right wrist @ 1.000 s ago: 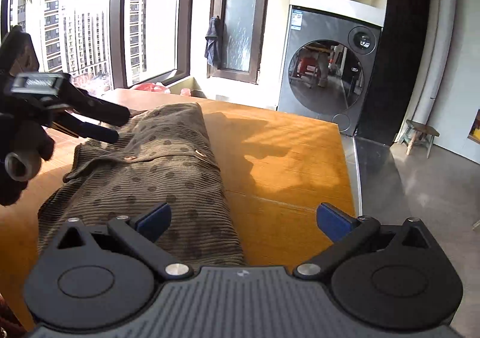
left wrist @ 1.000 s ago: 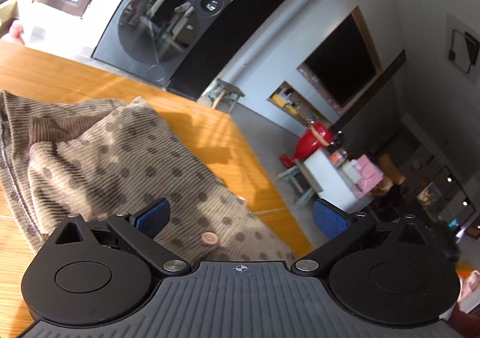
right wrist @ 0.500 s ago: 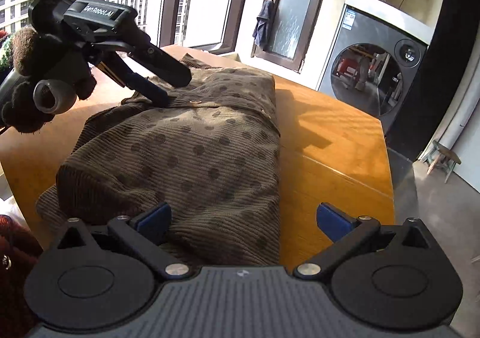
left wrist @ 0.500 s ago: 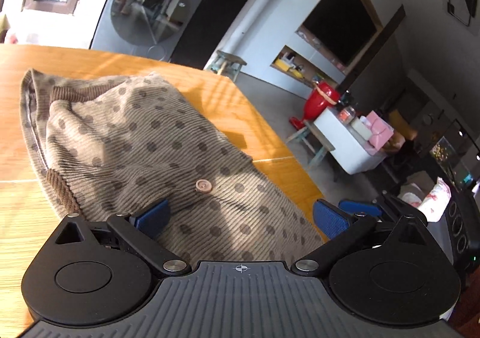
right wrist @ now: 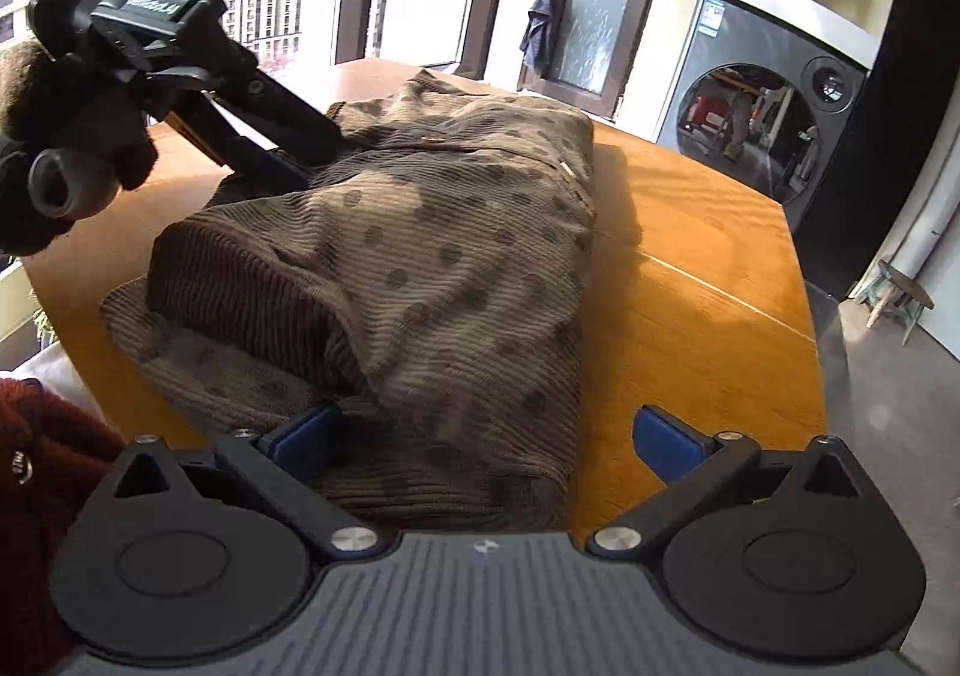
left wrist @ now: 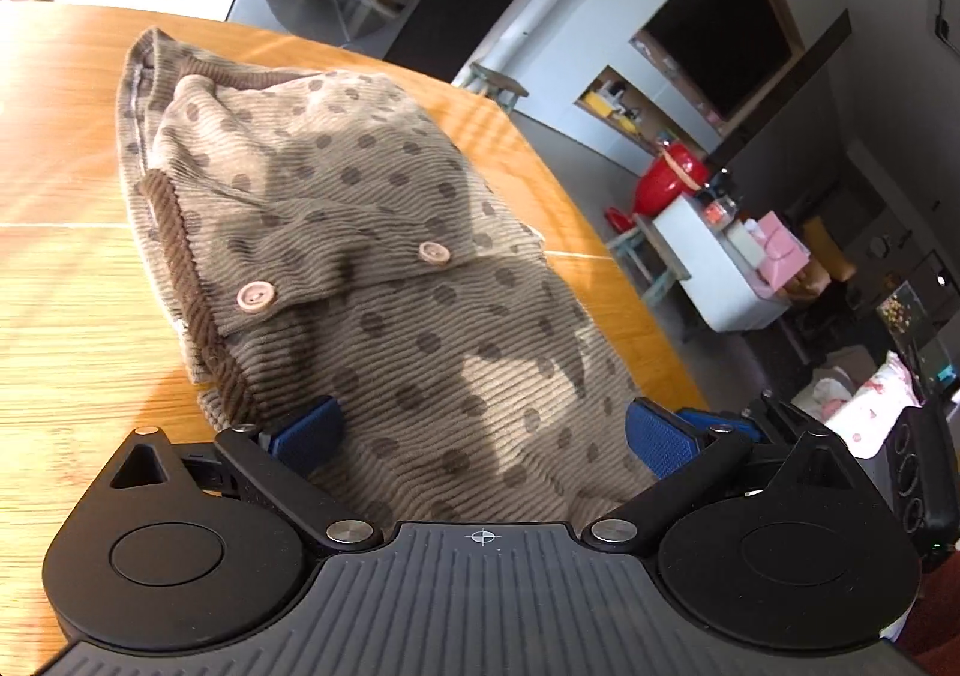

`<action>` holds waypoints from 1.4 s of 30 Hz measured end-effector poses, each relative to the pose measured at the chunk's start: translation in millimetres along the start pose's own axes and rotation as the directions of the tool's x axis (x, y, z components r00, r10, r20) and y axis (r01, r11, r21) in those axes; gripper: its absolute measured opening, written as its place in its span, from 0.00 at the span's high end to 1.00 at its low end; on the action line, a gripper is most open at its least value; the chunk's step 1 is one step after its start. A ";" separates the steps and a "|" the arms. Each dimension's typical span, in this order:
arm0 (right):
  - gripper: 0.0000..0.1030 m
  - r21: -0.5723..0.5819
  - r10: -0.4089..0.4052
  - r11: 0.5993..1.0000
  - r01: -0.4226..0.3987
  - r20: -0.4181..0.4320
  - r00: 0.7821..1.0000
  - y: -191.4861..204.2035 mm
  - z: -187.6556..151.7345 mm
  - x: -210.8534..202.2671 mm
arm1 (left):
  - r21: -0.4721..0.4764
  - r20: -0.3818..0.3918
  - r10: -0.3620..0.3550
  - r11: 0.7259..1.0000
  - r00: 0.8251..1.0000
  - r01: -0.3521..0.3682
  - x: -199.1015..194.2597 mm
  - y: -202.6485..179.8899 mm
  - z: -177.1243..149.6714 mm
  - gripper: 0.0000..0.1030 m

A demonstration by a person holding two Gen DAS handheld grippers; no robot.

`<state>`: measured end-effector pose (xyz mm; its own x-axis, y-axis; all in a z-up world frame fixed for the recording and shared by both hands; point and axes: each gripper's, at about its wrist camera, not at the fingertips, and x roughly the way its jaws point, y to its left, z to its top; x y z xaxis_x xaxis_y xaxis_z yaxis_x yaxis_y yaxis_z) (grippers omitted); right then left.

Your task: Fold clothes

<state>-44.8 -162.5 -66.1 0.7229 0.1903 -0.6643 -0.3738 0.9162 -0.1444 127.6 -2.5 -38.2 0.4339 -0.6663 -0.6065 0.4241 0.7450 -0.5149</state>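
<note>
A brown dotted cardigan (left wrist: 384,268) is lying folded lengthwise on the wooden table (left wrist: 66,268), filling the centre of both wrist views. Two pale buttons (left wrist: 256,296) are showing along its overlapping front edge at the middle left of the left wrist frame, and a darker ribbed hem (right wrist: 252,292) is sitting at the left of the right wrist frame.

The left gripper (left wrist: 480,430) is hovering at the bottom of its frame with its blue pads spread wide, the cloth lying between them but not pinched. In the right wrist view it is reaching in from the upper left (right wrist: 282,159), held by a gloved hand (right wrist: 66,135), fingertips down at the cardigan's far part.

The right gripper (right wrist: 486,439) is likewise released, its jaws straddling the near end of the garment.

A washing machine (right wrist: 774,117) is standing beyond the table, at the upper right of the right wrist view.
</note>
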 end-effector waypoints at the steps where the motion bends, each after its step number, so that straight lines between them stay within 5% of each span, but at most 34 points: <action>1: 0.00 0.002 0.037 0.999 -0.037 0.011 0.999 -1.7 1.6 -4.8 | 0.022 0.013 0.027 0.999 1.000 -0.027 -6.5 -1.2 -0.2 0.00; 5: 0.00 -0.015 0.137 0.991 -0.136 0.101 0.985 -13.8 9.1 -34.5 | 0.150 0.121 0.143 0.975 0.982 -0.161 -43.4 -16.4 -13.0 0.00; 9: 0.07 -0.185 0.173 0.968 -0.169 0.005 0.985 -5.4 13.3 -37.3 | 0.290 0.240 0.221 0.913 0.945 -0.287 -75.5 -37.6 -28.2 0.00; 12: 0.15 -0.241 0.214 0.944 -0.224 -0.069 0.974 11.3 8.5 -26.3 | 0.371 0.248 0.198 0.885 0.948 -0.281 -83.3 -48.4 -33.7 0.00; 19: 0.17 -0.355 0.165 0.921 -0.161 -0.019 0.986 38.8 10.5 -4.8 | 0.479 0.196 0.179 0.841 0.964 -0.253 -79.0 -64.6 -47.0 0.00; 21: 0.32 -0.281 0.161 0.946 -0.161 -0.025 0.987 31.6 19.8 2.5 | 0.526 0.179 0.173 0.815 0.968 -0.243 -75.7 -70.1 -52.7 0.00; 23: 0.37 -0.087 0.212 0.972 -0.217 -0.054 0.976 8.6 33.0 10.9 | 0.590 0.159 0.183 0.770 0.970 -0.242 -70.2 -76.3 -60.8 0.00; 27: 0.38 0.188 0.312 0.937 -0.294 -0.079 0.947 -26.5 42.8 26.1 | 0.707 0.138 0.233 0.657 0.963 -0.260 -53.4 -86.1 -78.7 0.00; 30: 0.38 0.267 0.339 0.913 -0.309 -0.073 0.938 -33.6 42.2 28.9 | 0.769 0.128 0.256 0.585 0.958 -0.259 -35.6 -90.2 -89.7 0.00; 33: 0.38 0.291 0.343 0.905 -0.310 -0.069 0.937 -35.4 41.2 28.2 | 0.794 0.123 0.281 0.548 0.952 -0.264 -19.5 -89.0 -91.2 0.00; 35: 0.38 0.209 0.299 0.937 -0.280 -0.063 0.952 -24.5 39.9 20.2 | 0.797 0.145 0.312 0.525 0.939 -0.297 -12.5 -85.7 -87.0 0.00; 37: 0.36 0.003 0.235 0.972 -0.235 -0.018 0.972 -0.1 35.7 4.2 | 0.775 0.164 0.319 0.543 0.933 -0.322 -12.8 -79.3 -74.2 0.00; 39: 0.24 -0.172 0.212 0.964 -0.204 0.028 0.977 20.5 28.4 -9.7 | 0.729 0.162 0.305 0.604 0.939 -0.322 -16.0 -72.5 -57.9 0.00; 42: 0.21 -0.305 0.188 0.938 -0.162 0.057 0.981 37.1 18.7 -15.5 | 0.641 0.159 0.263 0.705 0.952 -0.302 -22.8 -64.1 -31.0 0.00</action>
<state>-59.0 -124.9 -47.5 0.6715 0.3789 -0.6368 -0.6455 0.7211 -0.2516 65.9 -34.0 -10.1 0.6507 -0.4432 -0.6166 0.6778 0.7050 0.2087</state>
